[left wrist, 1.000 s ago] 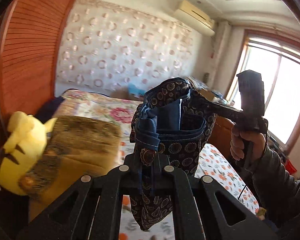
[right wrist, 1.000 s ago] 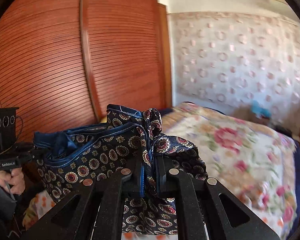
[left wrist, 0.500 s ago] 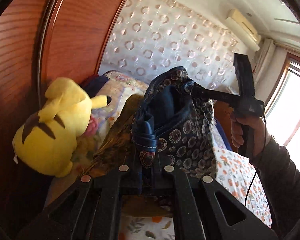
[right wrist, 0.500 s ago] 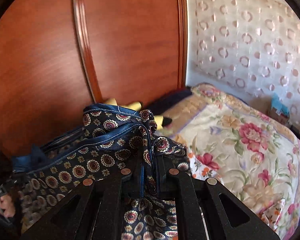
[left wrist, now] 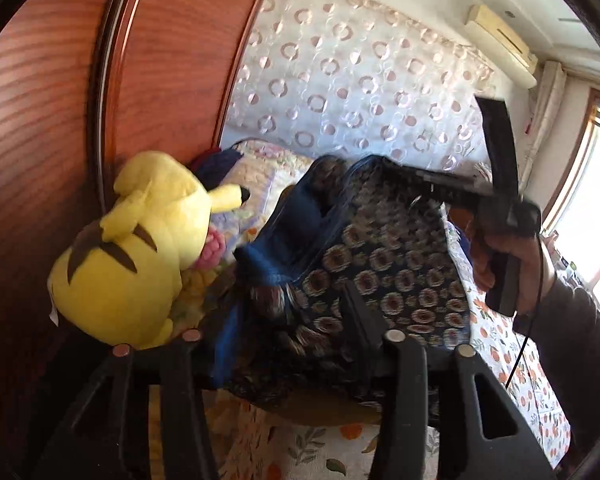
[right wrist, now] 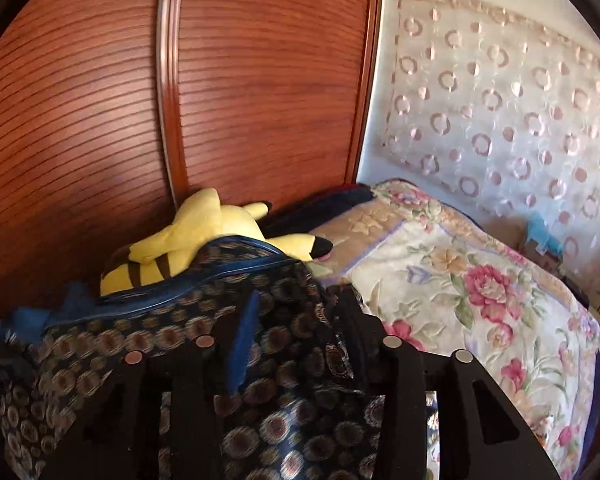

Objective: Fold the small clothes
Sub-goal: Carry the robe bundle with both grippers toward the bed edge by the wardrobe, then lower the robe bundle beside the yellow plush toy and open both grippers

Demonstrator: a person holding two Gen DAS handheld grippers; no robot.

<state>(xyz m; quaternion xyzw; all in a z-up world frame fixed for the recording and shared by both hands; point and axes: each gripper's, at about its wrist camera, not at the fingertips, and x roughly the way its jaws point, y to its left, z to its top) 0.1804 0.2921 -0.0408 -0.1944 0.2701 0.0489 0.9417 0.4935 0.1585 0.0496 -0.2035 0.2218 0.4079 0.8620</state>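
A small dark-blue garment (left wrist: 384, 264) with round medallion print and a plain blue waistband hangs between both grippers above the bed; it also shows in the right wrist view (right wrist: 204, 336). My left gripper (left wrist: 276, 332) has its jaws spread wide apart, with the garment's edge lying between them. My right gripper (right wrist: 292, 340) also has its jaws spread wide, cloth draped in the gap. In the left wrist view the right gripper (left wrist: 420, 184) reaches into the garment's far corner, held by a hand (left wrist: 500, 252).
A yellow plush toy (left wrist: 136, 248) lies against the red-brown wooden wardrobe (right wrist: 180, 100). A flowered quilt (right wrist: 460, 280) covers the bed, with an orange-print sheet (left wrist: 512, 364) nearer. A ring-patterned curtain (right wrist: 500, 100) hangs behind. A window (left wrist: 596, 208) is at right.
Both grippers' jaws have opened from shut on the garment to wide apart. Both views have lowered and swung toward the wardrobe and plush toy; the garment has dropped lower.
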